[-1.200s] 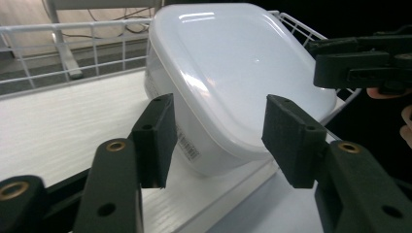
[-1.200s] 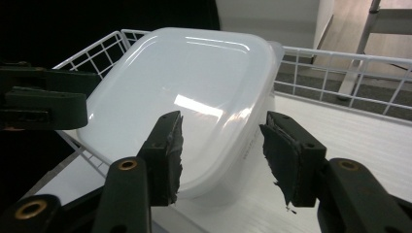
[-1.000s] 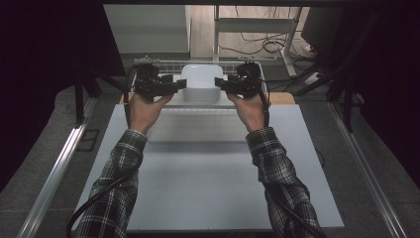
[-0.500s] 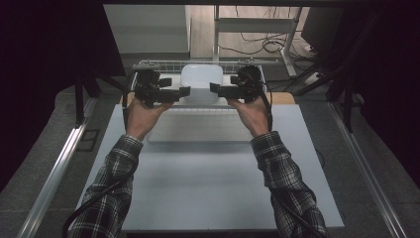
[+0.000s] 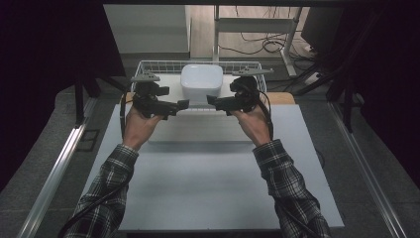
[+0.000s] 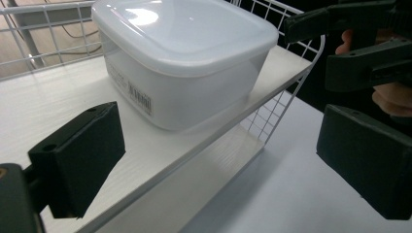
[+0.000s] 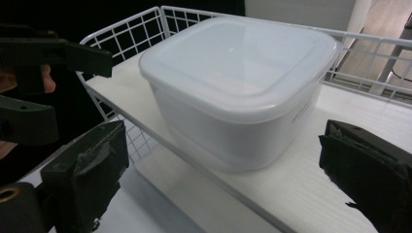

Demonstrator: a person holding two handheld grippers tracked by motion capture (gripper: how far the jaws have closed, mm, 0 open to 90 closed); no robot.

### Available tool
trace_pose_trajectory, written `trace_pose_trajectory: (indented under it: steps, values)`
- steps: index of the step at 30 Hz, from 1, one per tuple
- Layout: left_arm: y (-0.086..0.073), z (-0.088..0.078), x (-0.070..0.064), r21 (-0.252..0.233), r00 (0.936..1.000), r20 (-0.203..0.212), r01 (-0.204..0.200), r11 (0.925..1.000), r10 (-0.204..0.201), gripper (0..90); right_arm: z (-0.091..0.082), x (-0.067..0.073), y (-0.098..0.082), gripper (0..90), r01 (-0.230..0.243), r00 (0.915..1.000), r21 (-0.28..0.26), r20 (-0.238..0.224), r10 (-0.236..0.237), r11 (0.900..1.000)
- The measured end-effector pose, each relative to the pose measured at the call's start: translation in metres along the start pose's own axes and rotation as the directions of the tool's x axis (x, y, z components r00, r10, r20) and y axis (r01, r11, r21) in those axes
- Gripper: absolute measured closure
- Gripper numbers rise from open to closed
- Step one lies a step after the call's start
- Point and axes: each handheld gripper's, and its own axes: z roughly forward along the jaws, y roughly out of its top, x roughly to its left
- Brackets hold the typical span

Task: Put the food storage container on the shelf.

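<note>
Table (image 5: 208, 198): pale grey top, bare on my side; my two forearms in plaid sleeves lie over it.

Wire shelf (image 5: 148, 67): white mesh rim round a white board, standing at the far edge of the table, raised above the top.

Lidded container (image 5: 201, 82): translucent white, square with rounded corners, lid pressed on. It sits flat on the shelf board, near its front edge, roughly midway along. A small printed label (image 6: 140, 98) shows on one side wall in the left gripper view.

Left gripper (image 5: 182, 104): I hold it just off the container's left side. Its jaws have just been opening and stand wide, nothing between the pads, no contact with the container.

Right gripper (image 5: 213, 100): mirrored on the right side, jaws likewise just opened and wide apart, pads clear of the walls.

Status: I judge the placing done, since the container rests on the shelf unsupported by either tool. Left for me: draw both grippers back clear of the shelf without nudging the container.
</note>
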Motion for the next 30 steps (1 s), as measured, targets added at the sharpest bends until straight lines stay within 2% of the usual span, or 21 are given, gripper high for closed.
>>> trace_pose_trajectory:
  steps: [1,6,8,9,10,16,22,30]
  values:
    - [-0.003,-0.001,-0.002,0.008,0.9995,-0.016,-0.026,0.9996,0.026,2.6,-0.001,0.001,-0.003,3.1,0.016,0.9999,-0.001,0.0,-0.016,1.0]
    - [-0.009,-0.001,-0.005,0.013,0.9982,-0.025,-0.055,0.9984,0.055,4.8,-0.005,0.003,-0.006,3.1,0.031,0.9995,0.003,-0.003,-0.031,1.0]
    - [-0.013,-0.001,-0.008,0.008,0.9987,-0.001,-0.051,0.9987,0.051,6.6,-0.008,0.004,-0.01,3.1,0.047,0.9989,0.007,-0.006,-0.047,0.999]
    - [-0.013,-0.001,-0.008,0.008,0.9987,-0.001,-0.051,0.9987,0.051,6.5,-0.008,0.004,-0.01,3.1,0.047,0.9989,0.007,-0.006,-0.047,0.999]
    - [-0.016,-0.002,-0.012,-0.011,0.9987,0.011,-0.049,0.9987,0.049,6.5,-0.01,0.006,-0.012,3.1,0.055,0.9985,0.007,-0.006,-0.055,0.998]
    - [-0.019,-0.003,-0.021,-0.014,0.9979,0.009,-0.064,0.9979,0.064,6.6,-0.015,0.009,-0.018,3.1,0.072,0.9972,0.012,-0.018,-0.072,0.997]
    - [-0.026,-0.004,-0.029,-0.01,0.9964,0.023,-0.082,0.9966,0.082,7.5,-0.021,0.015,-0.024,3.1,0.102,0.9944,0.011,-0.031,-0.101,0.995]
    - [-0.039,-0.002,-0.041,0.023,0.9915,0.013,-0.13,0.9913,0.13,7.9,-0.026,0.021,-0.038,3.0,0.128,0.9909,0.027,-0.046,-0.127,0.991]
